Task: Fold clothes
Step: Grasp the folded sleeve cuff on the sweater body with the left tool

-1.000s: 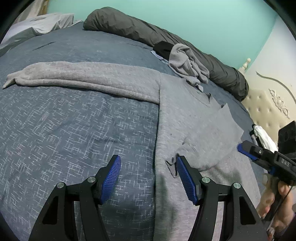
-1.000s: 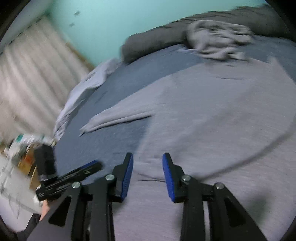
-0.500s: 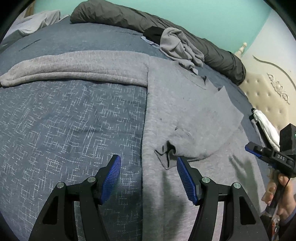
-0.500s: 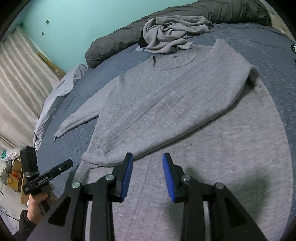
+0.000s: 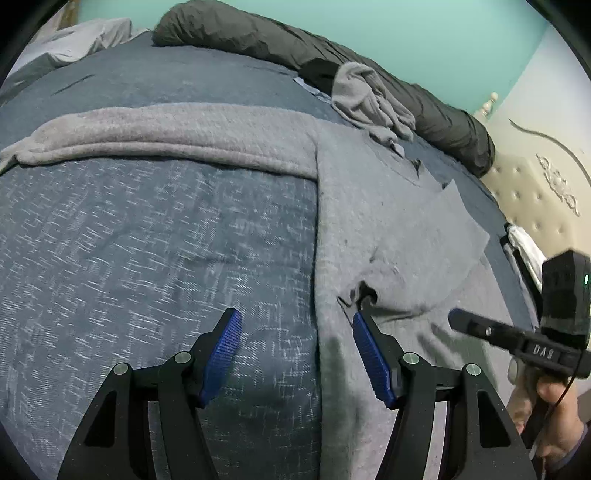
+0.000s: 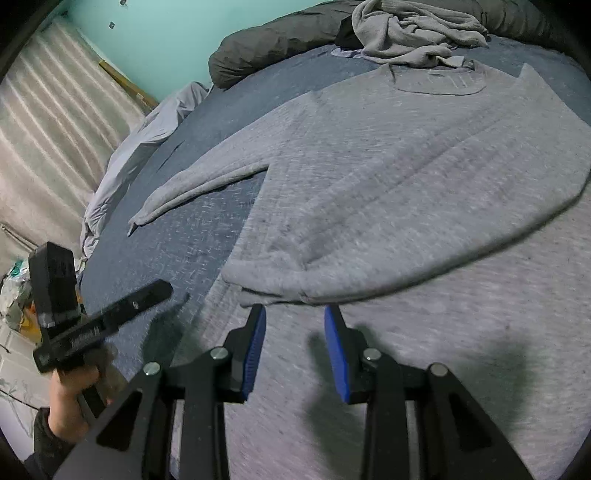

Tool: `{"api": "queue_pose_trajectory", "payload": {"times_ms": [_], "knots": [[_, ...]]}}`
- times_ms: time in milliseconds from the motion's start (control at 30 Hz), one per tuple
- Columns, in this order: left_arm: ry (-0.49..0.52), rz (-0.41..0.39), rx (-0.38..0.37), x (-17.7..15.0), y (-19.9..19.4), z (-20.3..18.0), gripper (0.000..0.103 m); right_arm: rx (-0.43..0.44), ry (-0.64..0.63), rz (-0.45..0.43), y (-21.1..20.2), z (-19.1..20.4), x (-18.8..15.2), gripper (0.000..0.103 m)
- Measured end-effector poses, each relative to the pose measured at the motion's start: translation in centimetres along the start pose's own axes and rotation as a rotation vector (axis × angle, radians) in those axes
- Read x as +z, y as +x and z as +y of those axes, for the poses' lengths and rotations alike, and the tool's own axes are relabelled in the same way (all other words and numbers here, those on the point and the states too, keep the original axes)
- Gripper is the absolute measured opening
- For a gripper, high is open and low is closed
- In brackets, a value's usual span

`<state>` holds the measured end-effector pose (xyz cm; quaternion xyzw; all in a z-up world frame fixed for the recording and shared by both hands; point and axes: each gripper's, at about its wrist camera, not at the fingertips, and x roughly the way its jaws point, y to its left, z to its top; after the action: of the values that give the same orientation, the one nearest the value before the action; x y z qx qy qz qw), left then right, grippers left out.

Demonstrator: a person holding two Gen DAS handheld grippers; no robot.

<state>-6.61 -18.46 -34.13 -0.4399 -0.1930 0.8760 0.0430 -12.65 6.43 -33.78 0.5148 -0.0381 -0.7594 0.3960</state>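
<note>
right wrist: sweater [image 6: 406, 177], one sleeve folded

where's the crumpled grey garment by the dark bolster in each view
Left wrist view: crumpled grey garment sits upper right of centre, against the dark bolster, just beyond the spread sweater's collar.
Right wrist view: same garment at the top edge, right of centre, above the collar.
Shared landmark: the sweater's outstretched sleeve.
</note>
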Motion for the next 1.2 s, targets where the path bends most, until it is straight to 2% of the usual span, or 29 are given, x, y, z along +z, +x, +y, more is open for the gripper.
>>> {"api": "queue_pose_trajectory", "payload": {"times_ms": [167, 233, 300, 467, 633, 767, 1200], "knots": [[0.082, 0.037, -0.046, 0.0, 1.0, -1.6, 0.064, 0.001, 0.03, -0.022, -1.3, -0.5, -0.7, 0.033], [0.129, 0.035, -0.059, 0.0, 1.0, -2.5, 0.057, 0.002, 0.049, -0.046, -2.5, -1.3, -1.3, 0.033], [0.175, 0.036, -0.066, -0.1, 1.1, -3.3, 0.038, -0.002, 0.067, -0.072, -3.7, -2.1, -1.8, 0.033], [0.202, 0.077, -0.077, -0.8, 2.4, -4.0, 0.037, -0.005, 0.089, -0.13, -5.9, -4.0, -2.5, 0.033], [0.216, 0.094, -0.082, -0.9, 3.6, -4.9, 0.036, 0.029, 0.12, -0.148, -6.0, -5.4, -3.0, 0.033], [0.231, 0.107, -0.09, -0.4, 4.4, -5.6, 0.02, 0.049, 0.15, -0.155, -5.7, -6.5, -3.6, 0.033], [0.188, 0.153, -0.129, 0.5, 7.0, -5.4, 0.019, 0.065, 0.184, -0.166, -5.3, -8.0, -4.4, 0.033]]}}
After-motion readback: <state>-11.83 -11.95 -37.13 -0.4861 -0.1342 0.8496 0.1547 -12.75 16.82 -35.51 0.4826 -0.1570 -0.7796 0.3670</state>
